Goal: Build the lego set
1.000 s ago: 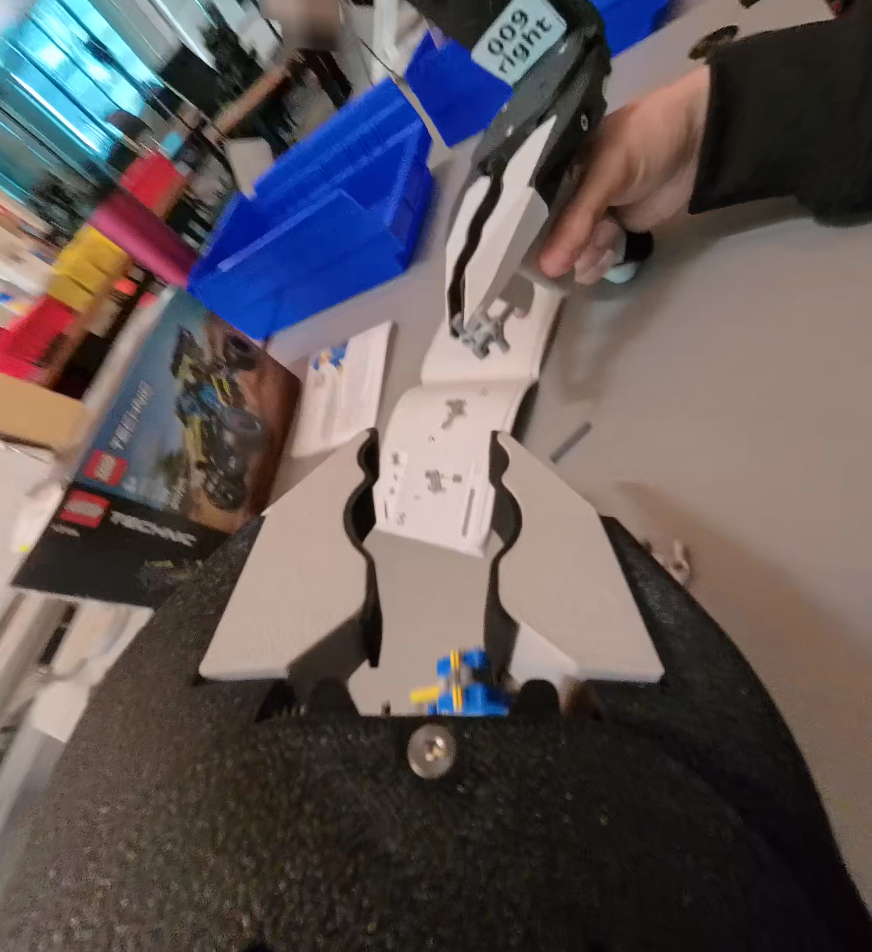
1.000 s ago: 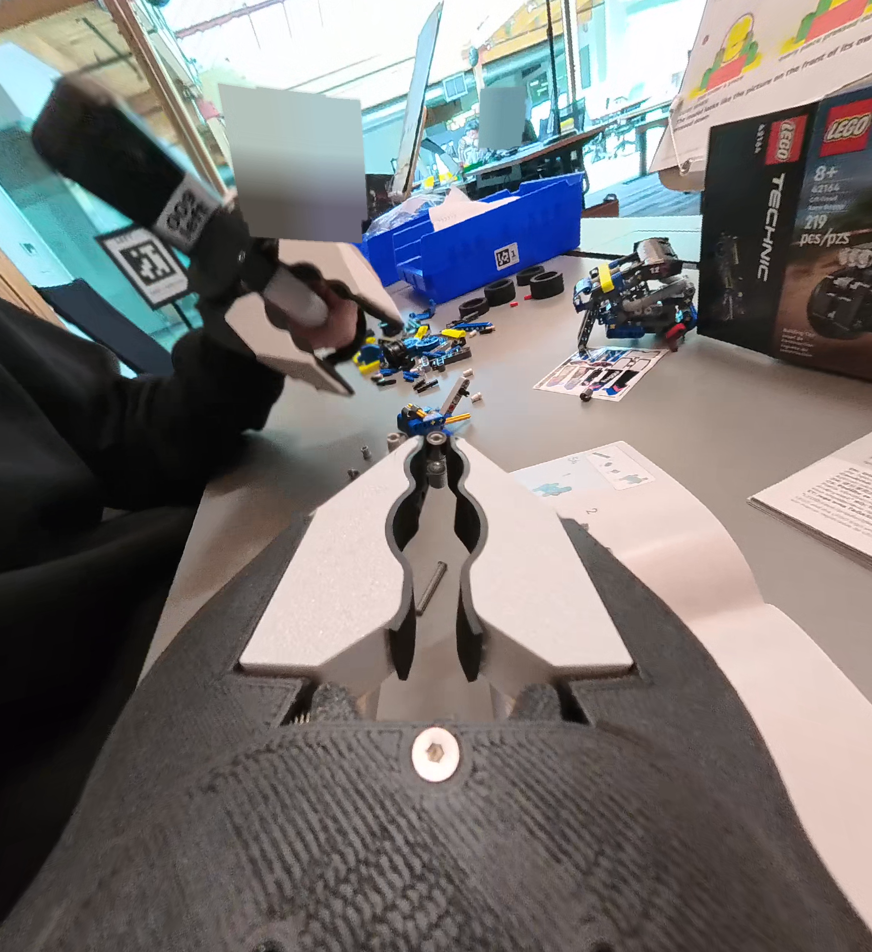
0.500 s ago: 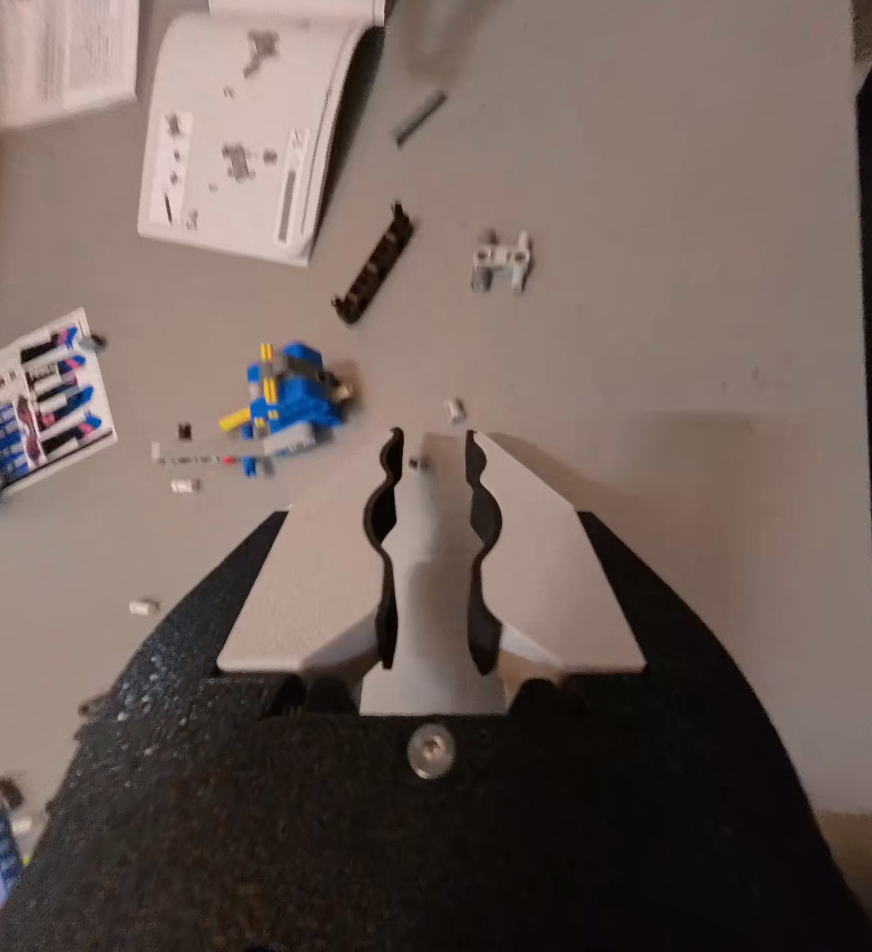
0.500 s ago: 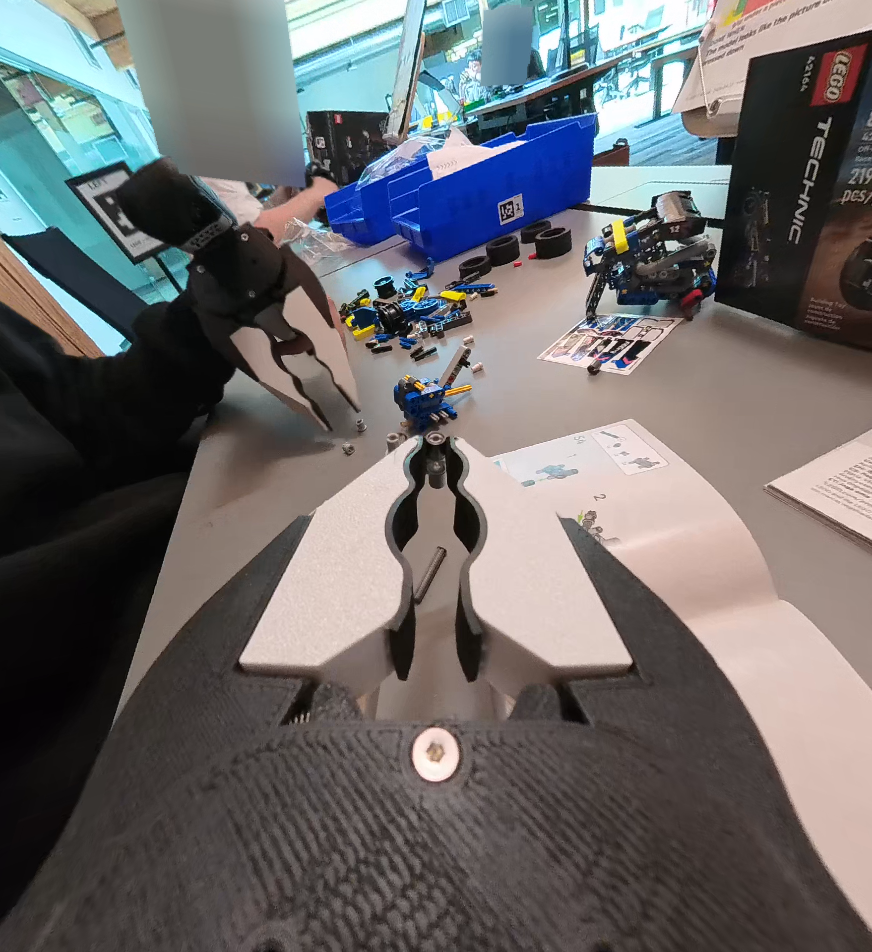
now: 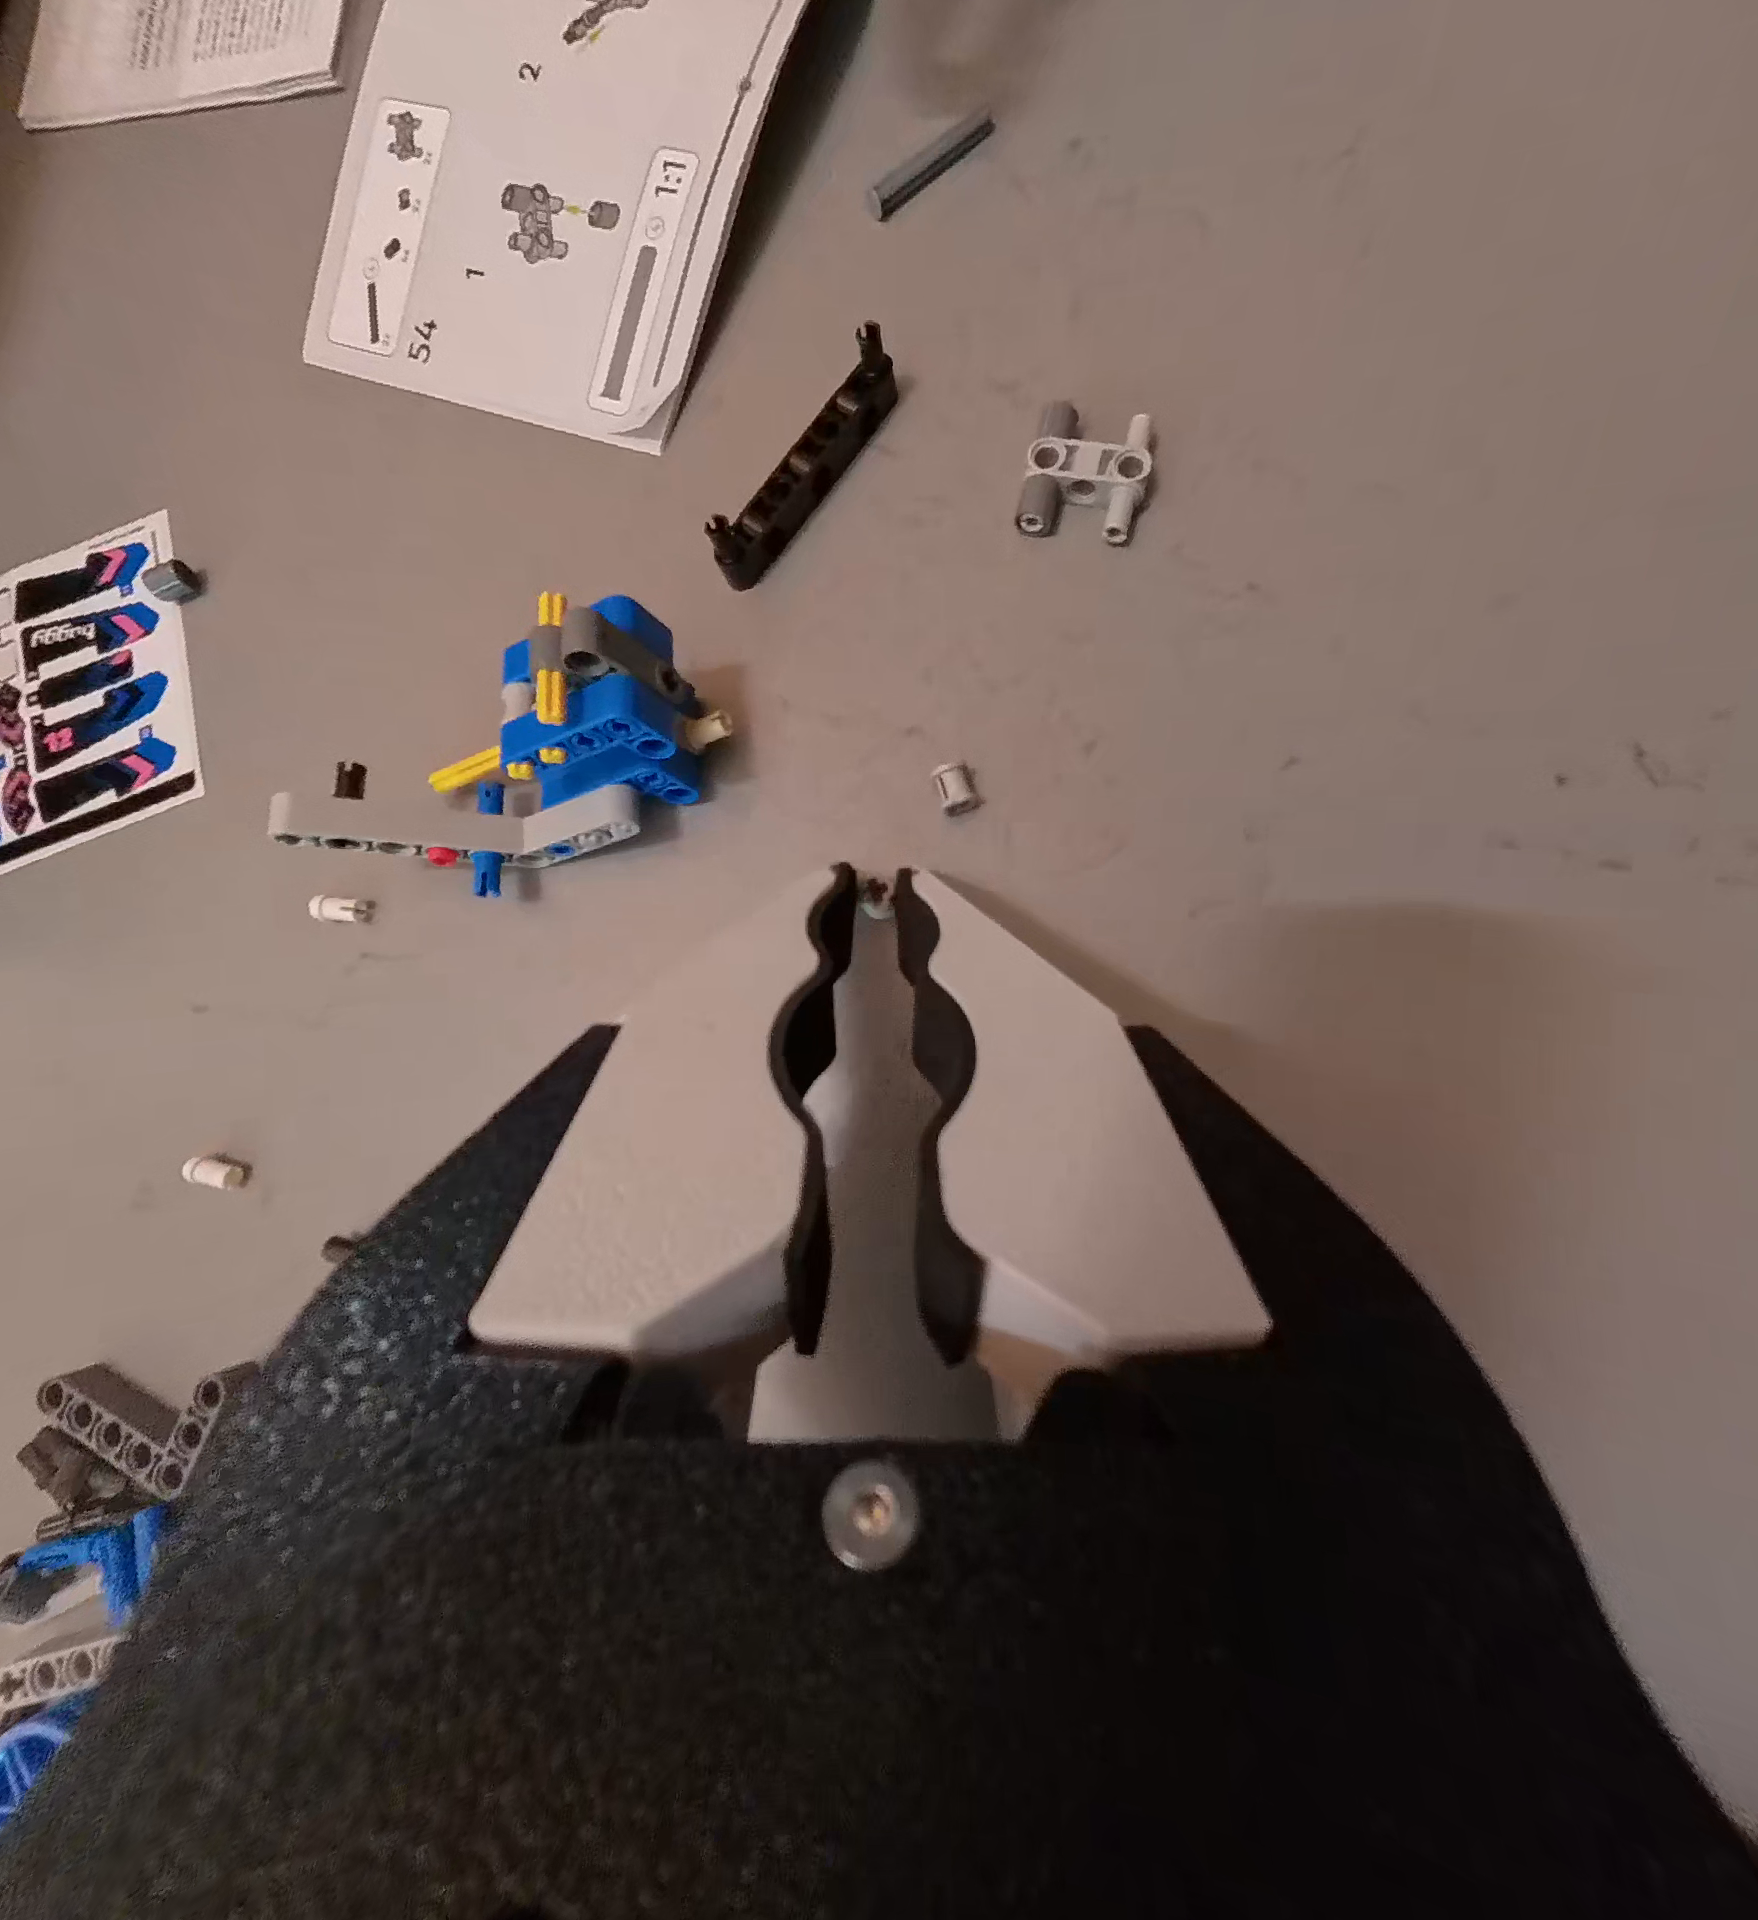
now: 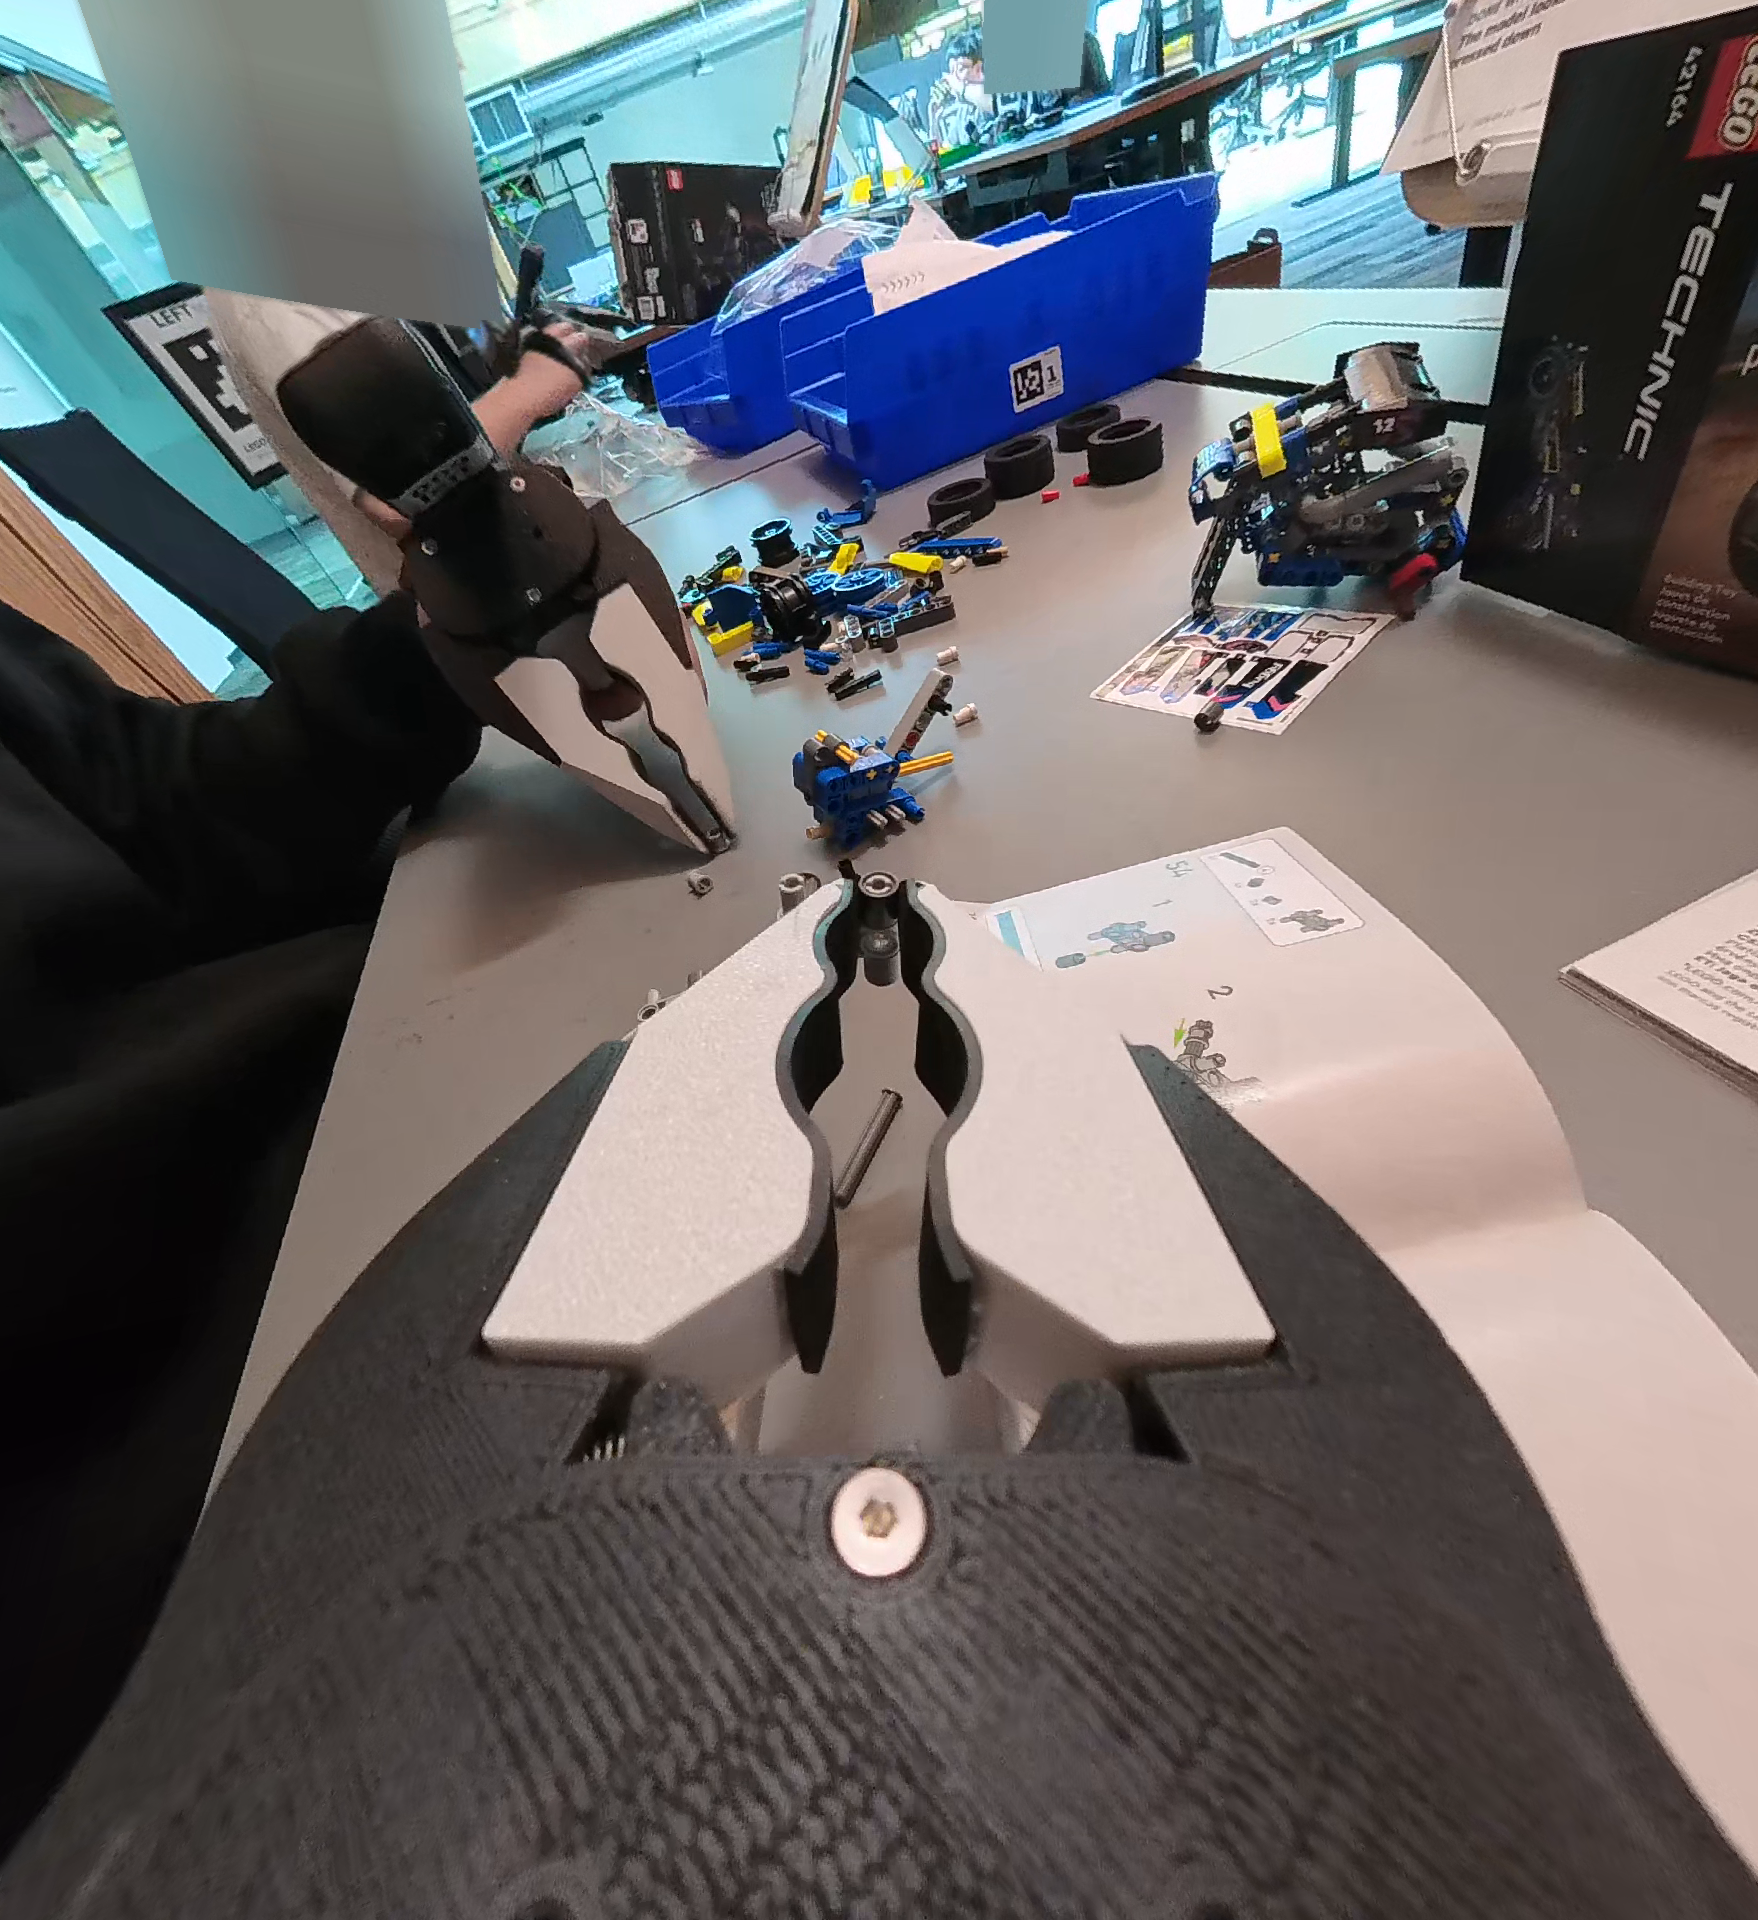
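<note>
My left gripper (image 5: 873, 881) points down at the grey table (image 5: 1374, 675), its tips closed on a small grey piece (image 5: 875, 896) that lies on the table. It also shows in the right wrist view (image 6: 714, 834), tips touching the table. My right gripper (image 6: 875, 891) is shut on a grey connector piece (image 6: 877, 920) and holds it above the open instruction booklet (image 6: 1270, 1039). A blue sub-assembly (image 5: 594, 717) with yellow axles and a grey angled beam lies left of the left gripper; it also shows in the right wrist view (image 6: 849, 779).
A black beam (image 5: 807, 462), a light grey connector (image 5: 1085, 473), a white bush (image 5: 955, 787) and a dark axle (image 5: 932, 164) lie loose. A sticker sheet (image 6: 1239, 665), a parts pile (image 6: 823, 603), tyres (image 6: 1020, 468), a part-built car (image 6: 1322, 488), blue bins (image 6: 958, 343) and the box (image 6: 1685, 364) stand farther off. The grippers' ends are close to 20 cm from one another.
My left gripper swung from high above the table down to the surface and narrowed its jaws around the small grey piece. The right gripper has kept its piece and barely moved.
</note>
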Available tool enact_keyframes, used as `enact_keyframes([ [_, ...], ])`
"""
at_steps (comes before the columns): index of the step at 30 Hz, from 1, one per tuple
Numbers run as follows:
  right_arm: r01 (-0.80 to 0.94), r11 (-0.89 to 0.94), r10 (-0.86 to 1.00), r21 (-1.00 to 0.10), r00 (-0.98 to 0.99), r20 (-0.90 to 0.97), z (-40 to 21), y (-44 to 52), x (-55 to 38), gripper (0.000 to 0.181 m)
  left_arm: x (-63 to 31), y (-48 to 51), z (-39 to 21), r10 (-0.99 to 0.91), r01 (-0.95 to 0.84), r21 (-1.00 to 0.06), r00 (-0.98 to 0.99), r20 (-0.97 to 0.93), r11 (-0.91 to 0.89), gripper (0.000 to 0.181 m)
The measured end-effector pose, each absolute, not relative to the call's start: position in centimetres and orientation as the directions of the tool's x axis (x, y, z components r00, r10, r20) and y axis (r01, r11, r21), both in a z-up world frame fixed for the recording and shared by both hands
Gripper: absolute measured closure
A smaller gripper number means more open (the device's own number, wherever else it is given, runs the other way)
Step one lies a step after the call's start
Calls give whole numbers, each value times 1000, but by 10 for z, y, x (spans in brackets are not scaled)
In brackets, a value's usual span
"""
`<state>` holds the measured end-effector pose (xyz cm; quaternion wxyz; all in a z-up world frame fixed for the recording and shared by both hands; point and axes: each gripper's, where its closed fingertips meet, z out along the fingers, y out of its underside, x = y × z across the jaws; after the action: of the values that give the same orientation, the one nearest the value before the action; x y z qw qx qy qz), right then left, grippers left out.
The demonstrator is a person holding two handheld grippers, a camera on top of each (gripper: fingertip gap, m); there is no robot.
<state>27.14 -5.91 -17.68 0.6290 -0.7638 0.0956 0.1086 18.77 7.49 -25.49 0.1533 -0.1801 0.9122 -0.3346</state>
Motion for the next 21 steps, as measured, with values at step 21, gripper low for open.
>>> enact_keyframes([
  [21,-288,-202,17,-936,955,-297,-177,-59,267,177,187,48,-193,-462,-408,-896,-838,290,178,177],
])
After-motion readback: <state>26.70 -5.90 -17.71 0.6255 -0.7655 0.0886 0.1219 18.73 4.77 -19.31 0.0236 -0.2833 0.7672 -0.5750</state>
